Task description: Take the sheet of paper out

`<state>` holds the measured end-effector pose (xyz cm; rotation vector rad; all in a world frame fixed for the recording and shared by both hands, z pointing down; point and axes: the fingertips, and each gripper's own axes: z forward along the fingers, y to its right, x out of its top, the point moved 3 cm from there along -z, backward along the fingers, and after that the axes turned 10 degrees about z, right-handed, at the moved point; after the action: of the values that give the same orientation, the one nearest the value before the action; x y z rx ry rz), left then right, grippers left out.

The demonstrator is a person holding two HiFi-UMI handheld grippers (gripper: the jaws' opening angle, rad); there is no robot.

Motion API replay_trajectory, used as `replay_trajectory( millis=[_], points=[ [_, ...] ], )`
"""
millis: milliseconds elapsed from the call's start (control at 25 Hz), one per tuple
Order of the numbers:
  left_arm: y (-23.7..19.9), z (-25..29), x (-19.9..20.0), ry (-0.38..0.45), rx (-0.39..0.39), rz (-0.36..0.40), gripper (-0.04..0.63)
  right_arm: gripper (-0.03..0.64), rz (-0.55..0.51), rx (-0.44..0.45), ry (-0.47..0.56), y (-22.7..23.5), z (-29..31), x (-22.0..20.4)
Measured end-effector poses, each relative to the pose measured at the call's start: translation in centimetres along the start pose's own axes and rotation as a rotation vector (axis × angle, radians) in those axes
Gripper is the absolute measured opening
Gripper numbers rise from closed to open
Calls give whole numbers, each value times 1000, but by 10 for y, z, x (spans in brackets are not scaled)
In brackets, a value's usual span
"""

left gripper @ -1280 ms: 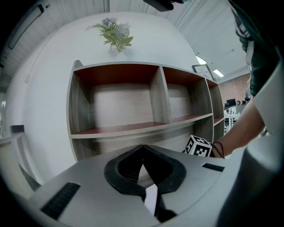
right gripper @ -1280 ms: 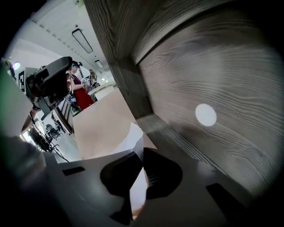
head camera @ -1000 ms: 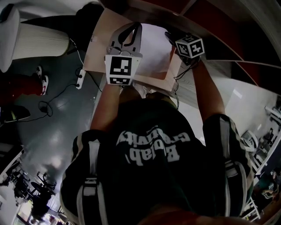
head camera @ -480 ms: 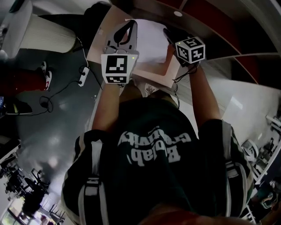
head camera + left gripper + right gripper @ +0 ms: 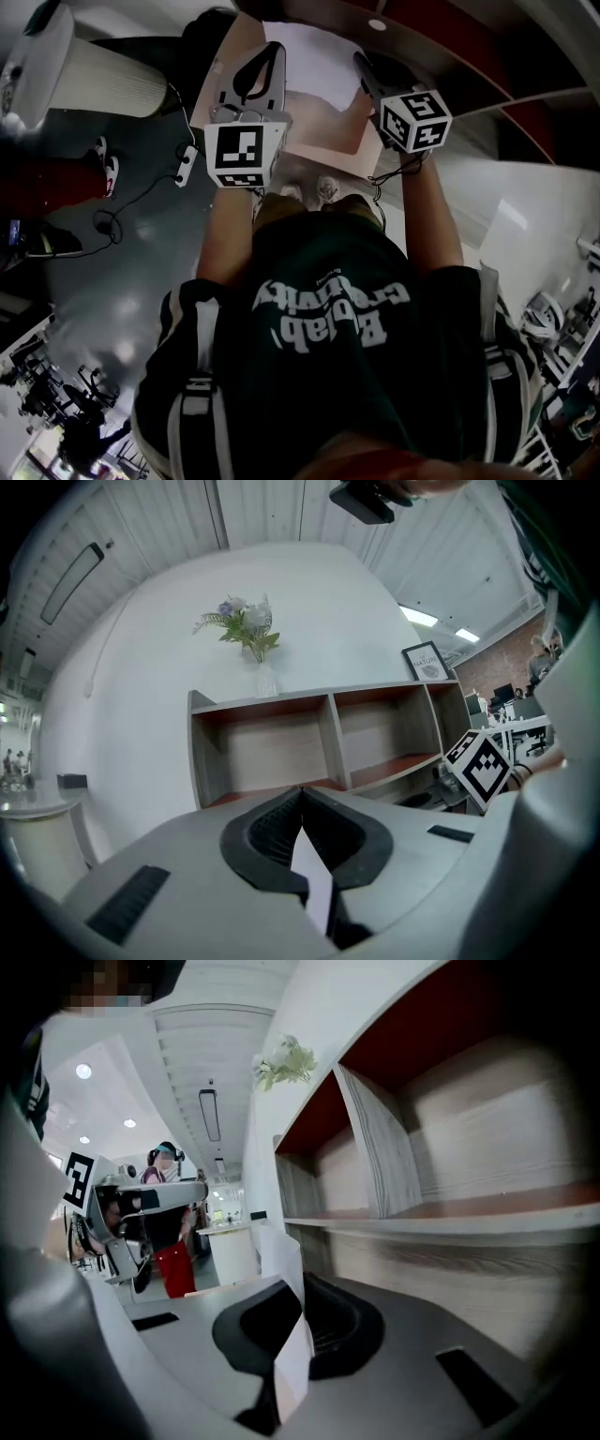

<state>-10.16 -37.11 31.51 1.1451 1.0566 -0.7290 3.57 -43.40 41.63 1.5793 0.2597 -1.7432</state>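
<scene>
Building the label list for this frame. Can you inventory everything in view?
sheet of paper: 1, white, stretched between the two grippers
tan panel: 1, tan, flat, just below the paper in the head view; what it is stays unclear
shelf unit: 1, grey wood with red-brown inside, straight ahead
vase of flowers: 1, pale, on the shelf top
picture frame: 1, black, right end of shelf top
power strip: 1, white, on the floor
left gripper: 1, grey, shut on the paper
right gripper: 1, grey, shut on the paper
person: 1, dark shirt with white print
</scene>
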Motion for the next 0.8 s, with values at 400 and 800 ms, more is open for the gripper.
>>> replay_trajectory(
  millis=[400, 800],
  points=[
    [-21, -35, 15, 57, -64, -16, 18, 34, -75, -184, 132, -54, -31, 34],
    [-39, -100, 11, 105, -135, -7, 18, 34, -82, -335, 212, -126, -64, 24]
  ],
)
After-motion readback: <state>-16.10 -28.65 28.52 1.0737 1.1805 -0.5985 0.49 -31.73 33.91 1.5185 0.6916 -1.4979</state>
